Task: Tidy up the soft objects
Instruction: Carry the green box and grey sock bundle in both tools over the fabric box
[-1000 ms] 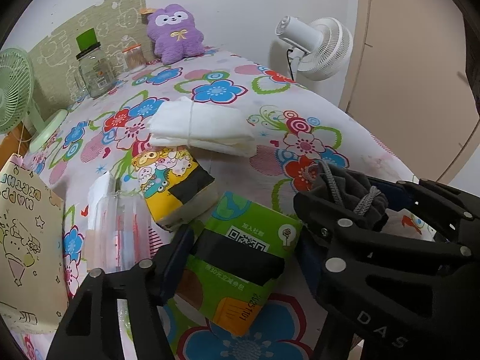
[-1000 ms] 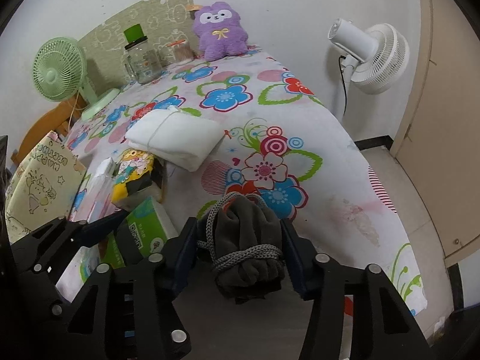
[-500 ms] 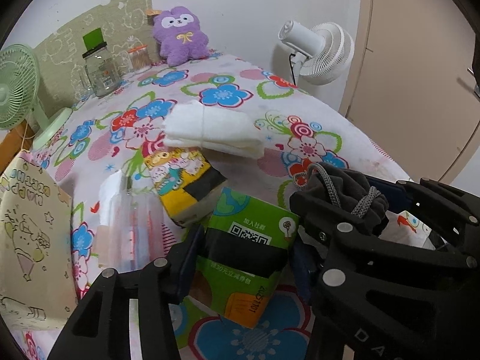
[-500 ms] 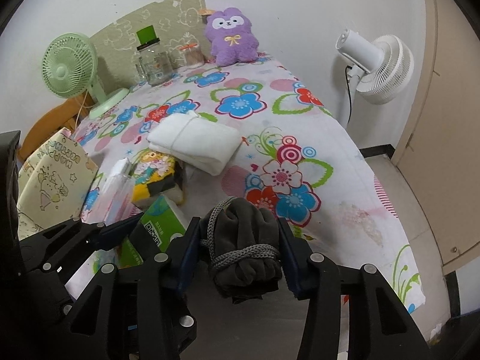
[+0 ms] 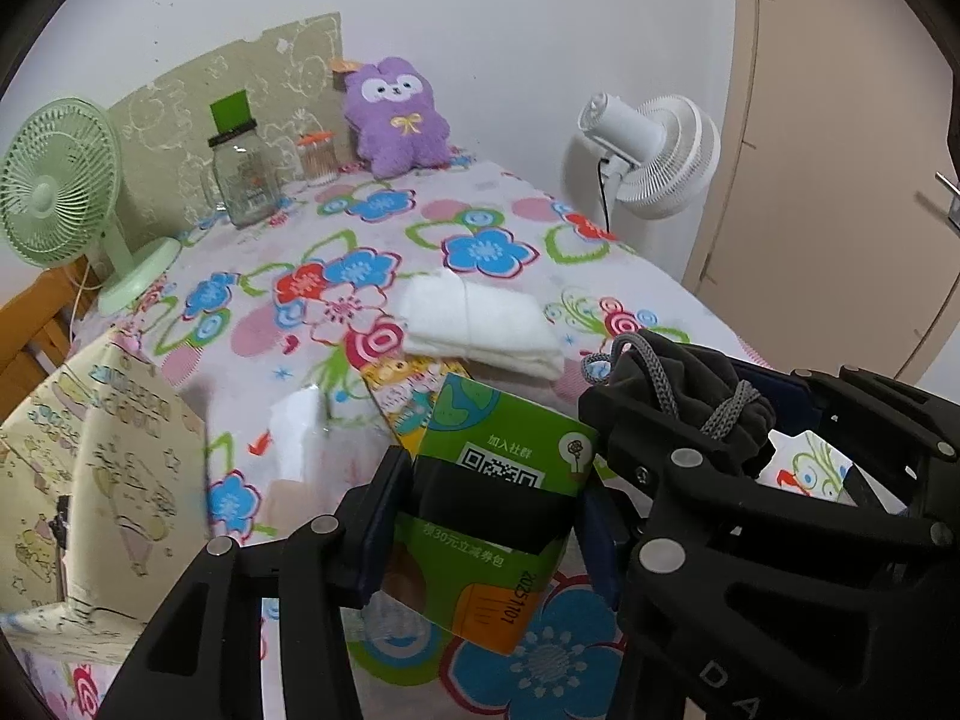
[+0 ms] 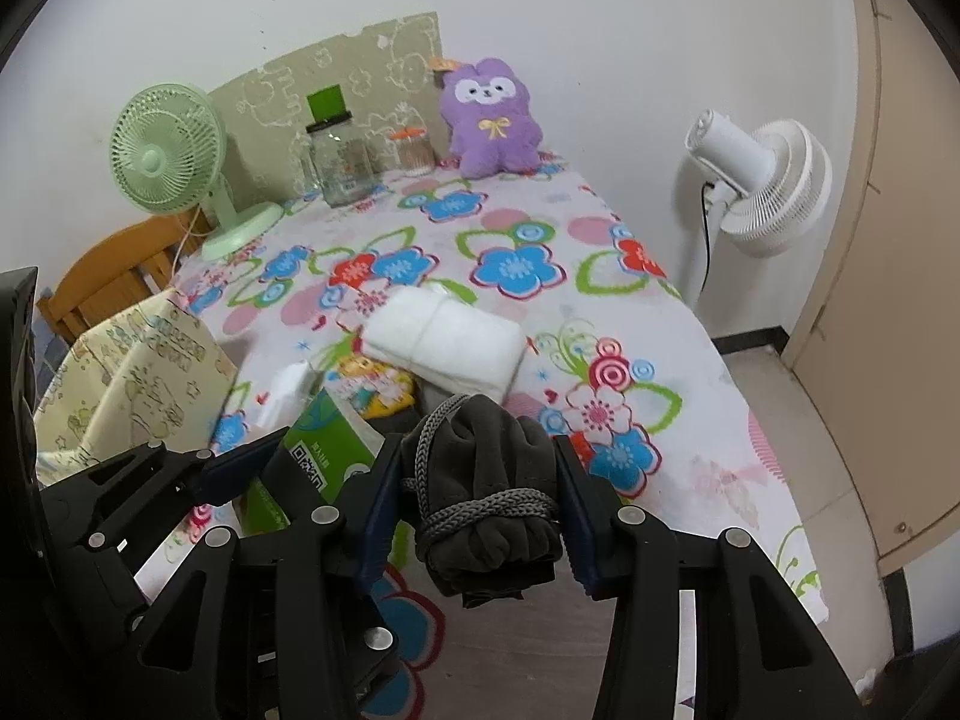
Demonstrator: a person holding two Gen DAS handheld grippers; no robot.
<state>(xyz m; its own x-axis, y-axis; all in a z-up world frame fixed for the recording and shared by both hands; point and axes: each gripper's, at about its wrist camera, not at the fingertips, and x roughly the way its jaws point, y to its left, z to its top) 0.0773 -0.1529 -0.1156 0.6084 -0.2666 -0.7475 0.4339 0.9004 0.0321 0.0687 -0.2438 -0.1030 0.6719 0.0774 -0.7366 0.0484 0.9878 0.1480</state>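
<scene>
I hold green tissue pack in left gripper, jaws clamped on its sides, long axis pointing away. Right gripper just beside, jaws pinching grey tied bundle. Both lifted clear of counter, near side of white folded towel; neither nearer.

I am in a home, most likely a bedroom or small living room. The bench before me wears a flowered cloth, the sort used in a household. A purple plush toy sits at its far end against a plain white wall, beside a glass jar. A green desk fan and a white standing fan flank it, a wooden chair stands at the side, and what may be a beige wardrobe door fills the right.
</scene>
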